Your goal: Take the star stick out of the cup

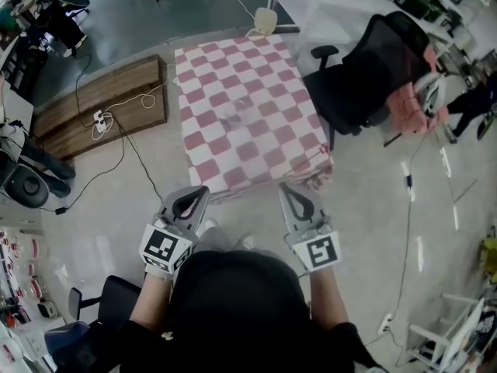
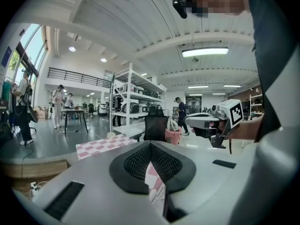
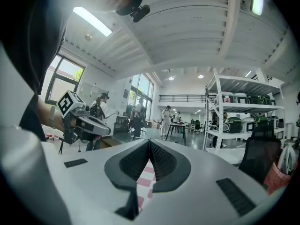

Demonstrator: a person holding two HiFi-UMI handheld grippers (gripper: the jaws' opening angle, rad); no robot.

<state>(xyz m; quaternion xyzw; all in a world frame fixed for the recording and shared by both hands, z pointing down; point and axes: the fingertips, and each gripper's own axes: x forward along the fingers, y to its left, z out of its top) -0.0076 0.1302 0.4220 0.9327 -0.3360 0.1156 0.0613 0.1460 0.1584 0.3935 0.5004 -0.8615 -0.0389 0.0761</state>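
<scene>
A table under a red-and-white checked cloth (image 1: 248,107) stands in front of me in the head view. Near its middle lies a small pale thing (image 1: 233,120), too faint to name; I can make out neither a cup nor a star stick. My left gripper (image 1: 190,198) and right gripper (image 1: 293,196) hover side by side just short of the table's near edge, both shut and empty. In the left gripper view the left gripper's (image 2: 150,146) pads meet at the tips, with the right gripper (image 2: 208,122) off to the side. The right gripper view shows the right gripper (image 3: 149,144) shut too, and the left gripper (image 3: 89,124) beside it.
A black office chair (image 1: 365,76) with a pink item (image 1: 408,107) stands right of the table. A low wooden platform (image 1: 101,103) and floor cables (image 1: 116,142) lie to the left. White shelving (image 2: 136,97) and several people stand farther off in the hall.
</scene>
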